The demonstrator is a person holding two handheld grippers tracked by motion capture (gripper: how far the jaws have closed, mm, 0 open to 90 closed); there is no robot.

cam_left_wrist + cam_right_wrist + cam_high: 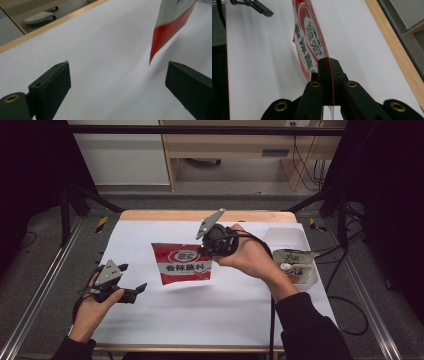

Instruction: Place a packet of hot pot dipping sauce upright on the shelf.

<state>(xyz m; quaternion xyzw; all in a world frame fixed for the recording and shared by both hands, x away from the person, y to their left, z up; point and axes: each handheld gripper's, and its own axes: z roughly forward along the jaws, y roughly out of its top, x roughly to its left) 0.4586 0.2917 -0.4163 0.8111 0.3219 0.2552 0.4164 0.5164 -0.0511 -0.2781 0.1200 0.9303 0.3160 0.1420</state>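
From the high view there's one red sachet [182, 263] hanging above the white bench [165, 315], pinched by the right tongs [207, 249], plus one pale packet [295, 260] half hidden in a clear tray [287, 236]. Left gripper view: the left tongs [120, 82] gape wide, holding nothing, the sachet's corner cut off at the top edge. Right gripper view: jaws clamped tight on the sachet's edge, its print partly unreadable.

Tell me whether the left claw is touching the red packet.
Apart. In the left gripper view the left claw stands open with the red packet hanging beyond it, white table visible between them.
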